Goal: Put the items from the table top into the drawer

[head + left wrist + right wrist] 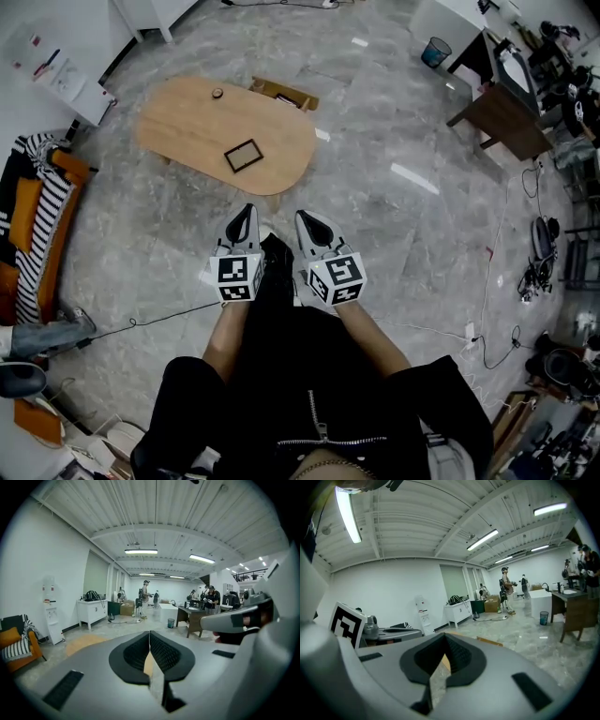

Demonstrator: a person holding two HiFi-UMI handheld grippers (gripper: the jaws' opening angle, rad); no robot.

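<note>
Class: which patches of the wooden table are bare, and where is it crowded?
The table is mostly bare: its left half, left of the small round object and the black-framed rectangle, is free; so is the right end past the rectangle. Nothing crowds it.

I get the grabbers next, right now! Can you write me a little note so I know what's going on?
Left gripper: shut, empty, held in front of the body.
Right gripper: shut, empty, beside it.
Things: a black-framed square and a small round thing lie on the wooden table ahead, apart from both grippers.
Drawer: maybe the wooden piece just beyond the table; cannot tell.
Done: nothing put away yet.
Left: step up, pick up both things, put them in.
</note>
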